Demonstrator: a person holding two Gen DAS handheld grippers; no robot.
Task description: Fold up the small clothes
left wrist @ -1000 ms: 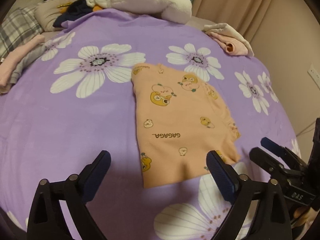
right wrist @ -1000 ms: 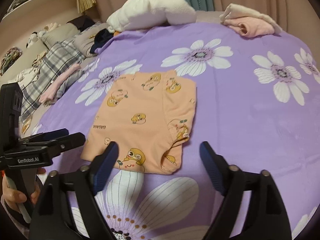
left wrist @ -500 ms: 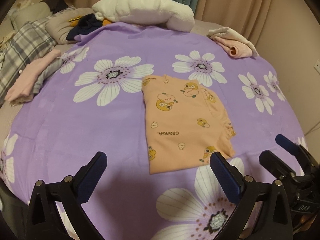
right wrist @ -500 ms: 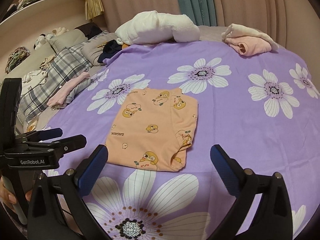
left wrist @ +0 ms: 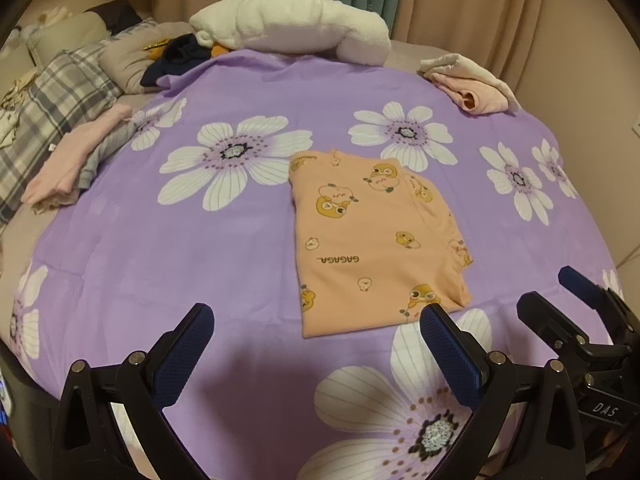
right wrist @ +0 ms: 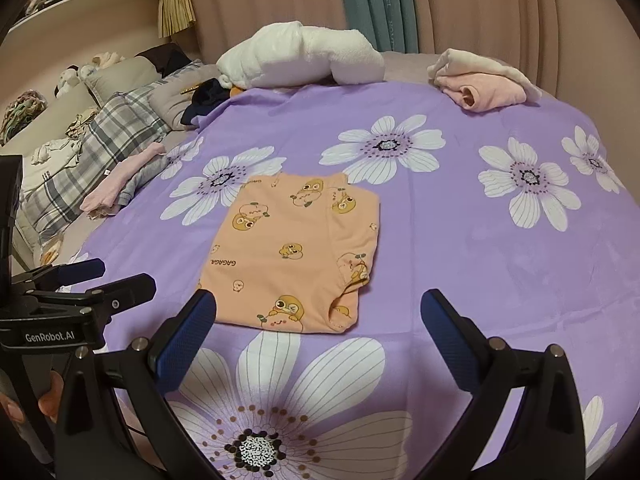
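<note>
A small peach-orange cotton garment printed with cartoon ducks (left wrist: 372,240) lay folded into a neat rectangle, flat on a purple bedspread with large white daisies (left wrist: 200,248), near its middle. Both grippers hung above the near edge of the spread, clear of the garment. The left gripper (left wrist: 316,354) had its blue-padded fingers spread wide with nothing between them. The right gripper (right wrist: 318,334) was spread just as wide and empty too. At the far edge lay a rolled white fluffy blanket (left wrist: 296,26) and a folded pink and cream cloth pile (left wrist: 472,84). A plaid pillow (left wrist: 60,96) sat off to the left.
</note>
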